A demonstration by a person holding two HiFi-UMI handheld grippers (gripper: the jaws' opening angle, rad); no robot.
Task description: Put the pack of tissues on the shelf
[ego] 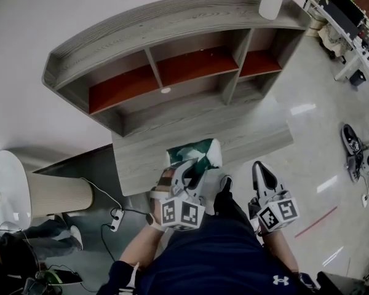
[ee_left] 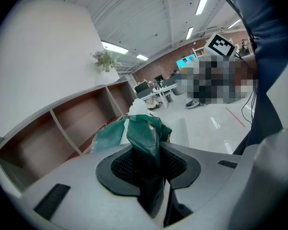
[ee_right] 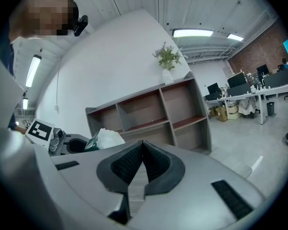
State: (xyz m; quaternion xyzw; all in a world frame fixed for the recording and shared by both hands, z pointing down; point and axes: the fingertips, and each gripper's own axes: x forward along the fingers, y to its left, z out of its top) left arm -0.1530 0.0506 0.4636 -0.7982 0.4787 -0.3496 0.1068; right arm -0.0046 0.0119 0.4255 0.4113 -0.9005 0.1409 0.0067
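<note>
The pack of tissues (ego: 198, 154), green wrapper with white tissue showing, hangs above the low wooden platform (ego: 141, 158) in front of the shelf (ego: 172, 72). My left gripper (ego: 187, 169) is shut on the pack's wrapper. In the left gripper view the crumpled green wrapper (ee_left: 145, 135) is pinched between the jaws of the left gripper (ee_left: 150, 164), with the shelf (ee_left: 62, 123) to the left. My right gripper (ego: 262, 169) hovers to the right, shut and empty. In the right gripper view its pads (ee_right: 143, 146) meet; the pack (ee_right: 107, 138) and shelf (ee_right: 153, 109) lie beyond.
The grey shelf has several open red-backed compartments. A white vase (ego: 270, 5) with a plant stands on its top right end. A power strip (ego: 115, 220) with cables lies on the floor at left, beside a ribbed cylinder (ego: 58, 194). Desks (ego: 357, 35) and shoes (ego: 350, 140) are at right.
</note>
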